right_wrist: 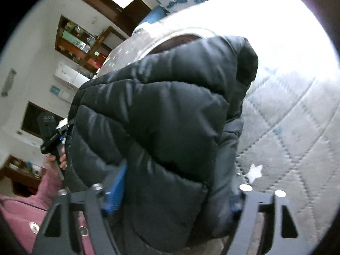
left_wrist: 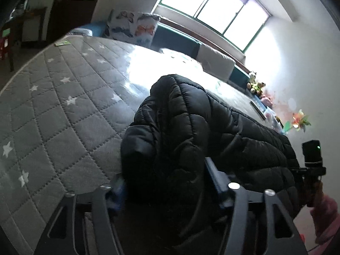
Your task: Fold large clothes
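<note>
Sunlit quilted mattress point(left_wrist: 53, 110) carries a black puffer jacket point(left_wrist: 180, 127), long axis running away; both grippers' fingers point(left_wrist: 214, 180) clamp its near edge.

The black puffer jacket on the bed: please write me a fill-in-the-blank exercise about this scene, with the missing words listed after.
1. The puffer jacket is ____ in colour.
2. The grey quilted mattress is printed with small white ____.
3. The pillow near the window shows a pattern of ____.
4. The person's sleeve is ____ in colour.

Missing words: black; stars; butterflies; pink
</note>
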Motion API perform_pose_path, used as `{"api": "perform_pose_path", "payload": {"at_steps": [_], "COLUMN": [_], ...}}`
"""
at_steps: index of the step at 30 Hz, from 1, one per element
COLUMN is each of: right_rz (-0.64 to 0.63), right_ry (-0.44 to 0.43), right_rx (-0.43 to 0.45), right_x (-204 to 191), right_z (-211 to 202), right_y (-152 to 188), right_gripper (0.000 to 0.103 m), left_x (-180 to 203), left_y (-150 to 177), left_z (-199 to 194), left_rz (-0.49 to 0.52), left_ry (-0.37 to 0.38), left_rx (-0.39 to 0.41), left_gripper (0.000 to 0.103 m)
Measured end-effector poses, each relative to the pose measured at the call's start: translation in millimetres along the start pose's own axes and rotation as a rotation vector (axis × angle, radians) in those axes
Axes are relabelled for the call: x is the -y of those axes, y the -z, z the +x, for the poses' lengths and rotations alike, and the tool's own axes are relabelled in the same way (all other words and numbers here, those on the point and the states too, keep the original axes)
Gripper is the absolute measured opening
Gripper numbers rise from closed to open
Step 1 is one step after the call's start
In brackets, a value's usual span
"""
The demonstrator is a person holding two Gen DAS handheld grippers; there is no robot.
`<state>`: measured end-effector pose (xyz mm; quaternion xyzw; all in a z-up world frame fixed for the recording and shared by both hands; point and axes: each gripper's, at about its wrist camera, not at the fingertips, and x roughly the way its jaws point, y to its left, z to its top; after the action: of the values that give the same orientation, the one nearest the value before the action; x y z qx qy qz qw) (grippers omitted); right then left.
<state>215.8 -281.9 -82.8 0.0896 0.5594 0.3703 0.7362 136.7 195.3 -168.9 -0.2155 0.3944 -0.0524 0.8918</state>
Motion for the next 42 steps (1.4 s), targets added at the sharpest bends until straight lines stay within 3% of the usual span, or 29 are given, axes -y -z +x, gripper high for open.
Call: {"api": "perform_pose_path", "payload": {"at_steps": [3, 6, 11, 14, 17, 18, 19, 22, 26, 31, 35, 42], "right_rz": [-0.010, 0.026, 0.056, 0.072, 0.066, 0.054, 0.044, 0.013, -0.023, -0.067, -0.079, -0.043], "right_ry": [0.022, -0.017, -0.089, -0.148, -0.127, -0.108, -0.085, -0.033, -0.014, 0.057, 0.108, 0.189], "right_rx": [0.001, -0.003, -0.026, -0.020, 0.007, 0.026, 0.041, 0.094, 0.156, 0.218, 0.265, 0.321], "right_x": [-3, 7, 26, 34, 29, 23, 16, -5, -25, -27, -15, 29], "right_z": [2, 8, 19, 24, 21, 16, 10, -11, -41, -74, -101, -129], "right_y": [1, 0, -2, -4, -2, 0, 1, 1, -3, -21, -45, -107], "right_gripper": [0.073, 0.074, 0.098, 0.103, 0.090, 0.078, 0.067, 0.052, 0.048, 0.047, 0.047, 0.047], "left_x": [-4, -15, -37, -43, -29, -17, -4, 26, 58, 105, 141, 209], "left_y": [4, 3, 3, 2, 1, 2, 1, -1, -19, -63, -116, -220], "left_z": [3, 5, 15, 19, 6, -1, -8, -26, -42, -42, -16, 72], "left_rz": [-0.041, -0.079, -0.144, -0.150, -0.080, -0.044, 0.002, 0.074, 0.105, 0.160, 0.168, 0.174], "left_ry": [0.013, 0.057, 0.120, 0.151, 0.084, 0.044, -0.003, -0.062, -0.043, 0.006, 0.046, 0.100], "left_rx": [0.020, 0.012, -0.053, -0.072, -0.027, 0.000, 0.034, 0.091, 0.131, 0.164, 0.164, 0.139], "left_gripper": [0.058, 0.060, 0.083, 0.084, 0.063, 0.056, 0.053, 0.046, 0.043, 0.043, 0.043, 0.043]}}
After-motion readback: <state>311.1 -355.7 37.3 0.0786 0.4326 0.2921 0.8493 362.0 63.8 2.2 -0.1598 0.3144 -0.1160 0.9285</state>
